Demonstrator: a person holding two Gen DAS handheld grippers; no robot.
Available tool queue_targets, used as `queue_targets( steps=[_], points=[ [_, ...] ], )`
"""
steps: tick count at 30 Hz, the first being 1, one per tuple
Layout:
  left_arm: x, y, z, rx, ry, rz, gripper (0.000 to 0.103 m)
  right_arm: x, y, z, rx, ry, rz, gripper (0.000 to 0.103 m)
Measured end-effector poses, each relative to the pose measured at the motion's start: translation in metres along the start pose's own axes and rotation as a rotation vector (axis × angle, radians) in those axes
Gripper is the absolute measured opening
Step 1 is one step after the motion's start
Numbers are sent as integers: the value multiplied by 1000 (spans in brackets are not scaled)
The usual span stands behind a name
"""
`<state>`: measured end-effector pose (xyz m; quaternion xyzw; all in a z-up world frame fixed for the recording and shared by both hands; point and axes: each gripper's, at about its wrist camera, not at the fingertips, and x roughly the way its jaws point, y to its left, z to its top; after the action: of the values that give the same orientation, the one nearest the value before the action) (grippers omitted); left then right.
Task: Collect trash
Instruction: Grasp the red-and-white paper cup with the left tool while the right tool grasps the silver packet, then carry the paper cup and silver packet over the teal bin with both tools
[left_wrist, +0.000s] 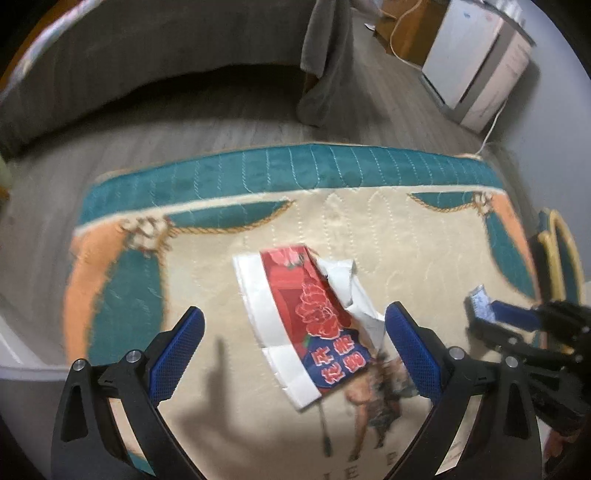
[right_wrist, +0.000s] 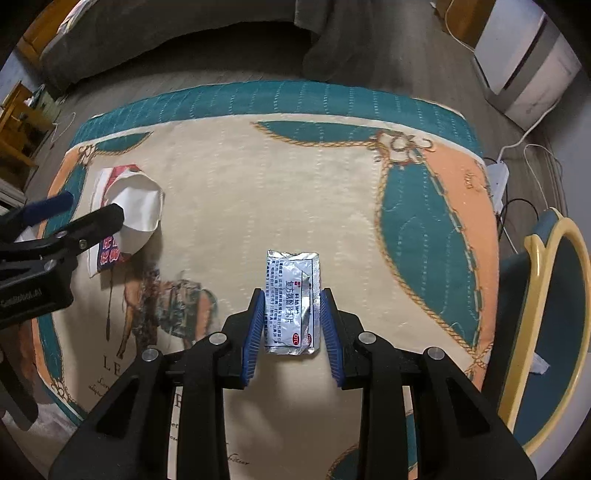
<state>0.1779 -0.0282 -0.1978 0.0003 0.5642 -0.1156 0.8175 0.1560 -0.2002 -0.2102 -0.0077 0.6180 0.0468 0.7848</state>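
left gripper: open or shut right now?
Open. The left gripper has its blue fingers spread wide either side of the torn red wrapper, touching nothing.

Your left wrist view looks forward and down along the left gripper (left_wrist: 295, 332), close over the tablecloth (left_wrist: 406, 236), with the red wrapper (left_wrist: 295, 317) at frame centre. Your right wrist view faces the same way from further right, close over the foil packet (right_wrist: 291, 302) at its centre. Both views share the tablecloth, wrapper and packet. Each sees the other gripper at its frame edge: right gripper (left_wrist: 480, 314) at right, left gripper (right_wrist: 88, 210) at left.
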Motion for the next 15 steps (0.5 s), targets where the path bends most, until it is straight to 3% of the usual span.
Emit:
queue_targets(
  steps=[3,6,8,15],
  points=[
    [8,4,-1,-47,26,-55,97,1,-6,4,9,-2,6,30],
    [14,1,-4,-32,46,-83,94,0,-11,9,15,-6,15,30],
    [15,-4,-5,4,43,-77,83,1,-11,11,15,-10,16,30],
    [-1,-11,-7,63,6,-57,79,-3,-15,9,25,-24,6,30]
  ],
)
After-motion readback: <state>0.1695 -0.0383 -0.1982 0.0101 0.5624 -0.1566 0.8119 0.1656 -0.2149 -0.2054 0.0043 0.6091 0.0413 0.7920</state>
